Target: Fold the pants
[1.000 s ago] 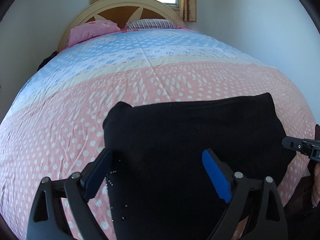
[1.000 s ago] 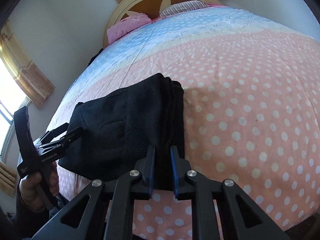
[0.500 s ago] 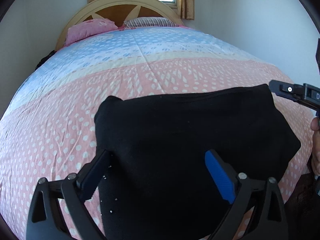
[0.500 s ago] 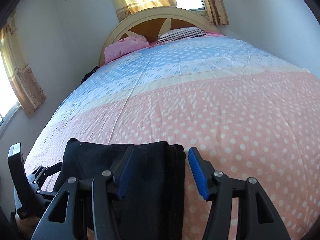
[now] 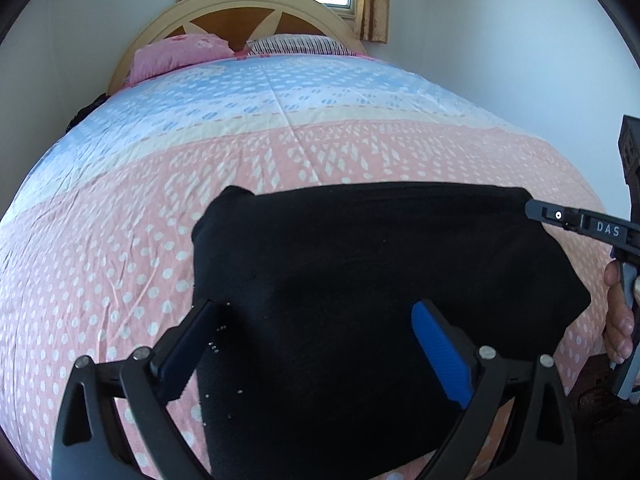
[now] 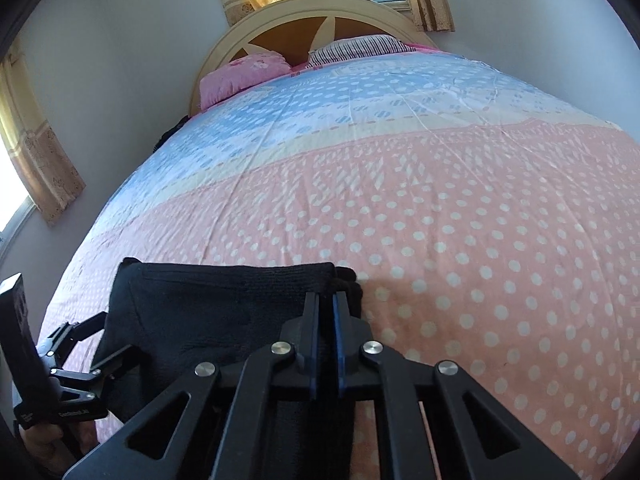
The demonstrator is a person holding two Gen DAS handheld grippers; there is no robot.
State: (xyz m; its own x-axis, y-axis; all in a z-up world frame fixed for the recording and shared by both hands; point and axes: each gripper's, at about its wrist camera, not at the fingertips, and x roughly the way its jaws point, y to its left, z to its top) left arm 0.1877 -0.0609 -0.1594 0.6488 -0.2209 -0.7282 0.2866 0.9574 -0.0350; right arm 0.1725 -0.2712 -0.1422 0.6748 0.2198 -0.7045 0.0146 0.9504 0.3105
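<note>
The black pants (image 5: 360,280) lie folded into a compact rectangle near the foot edge of the bed; they also show in the right wrist view (image 6: 208,312). My left gripper (image 5: 316,344) is open, its jaws wide apart just above the near part of the pants, holding nothing. My right gripper (image 6: 325,304) has its jaws closed together above the right end of the folded pants; no cloth shows between them. The right gripper's tip shows at the right of the left wrist view (image 5: 560,216), over the pants' far right corner.
The bed has a pink dotted cover (image 6: 460,220) turning blue toward the head. A pink pillow (image 5: 176,56) and a striped pillow (image 5: 296,44) lie against the wooden headboard (image 5: 240,20). Walls stand close on both sides.
My right gripper opened, releasing the pants' edge, then closed again empty while lifting. The left gripper stayed open and shifted slightly over the pants.
</note>
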